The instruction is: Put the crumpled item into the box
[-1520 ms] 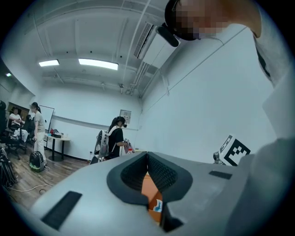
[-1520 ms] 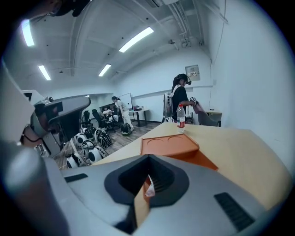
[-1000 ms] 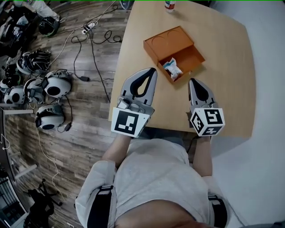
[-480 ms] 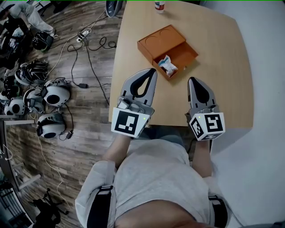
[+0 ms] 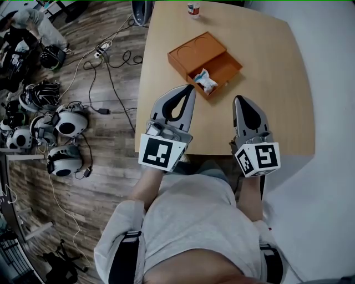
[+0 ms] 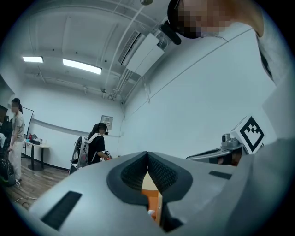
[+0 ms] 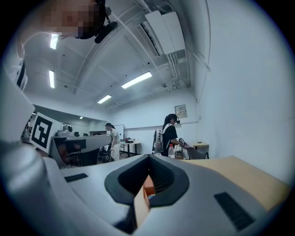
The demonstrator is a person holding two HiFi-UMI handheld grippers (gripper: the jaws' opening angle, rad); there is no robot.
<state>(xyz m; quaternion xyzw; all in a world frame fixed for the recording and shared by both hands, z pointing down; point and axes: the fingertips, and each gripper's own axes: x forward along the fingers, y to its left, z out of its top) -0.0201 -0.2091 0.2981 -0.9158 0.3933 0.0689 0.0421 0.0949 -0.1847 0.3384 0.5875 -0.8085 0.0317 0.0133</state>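
An orange box (image 5: 195, 50) lies open on the wooden table (image 5: 277, 83), its lid half to the left and its tray (image 5: 224, 67) to the right. The crumpled white and blue item (image 5: 206, 81) rests in the near end of the tray. My left gripper (image 5: 191, 87) is shut and empty, its tip just short of the box's near corner. My right gripper (image 5: 239, 100) is also shut and empty, hovering nearer the table's front edge, apart from the box. In the left gripper view the left gripper (image 6: 147, 156) points about level, with orange box (image 6: 152, 193) showing through the jaws. The right gripper (image 7: 148, 159) likewise frames the box (image 7: 148, 186).
A small bottle (image 5: 193, 8) stands at the table's far edge. On the wooden floor to the left lie several helmets (image 5: 69, 116) and cables (image 5: 111, 72). People (image 7: 169, 133) stand in the room beyond the table.
Both grippers have drawn back slightly from the box toward the table's near edge, the right one rising. The crumpled item has stayed in the tray.
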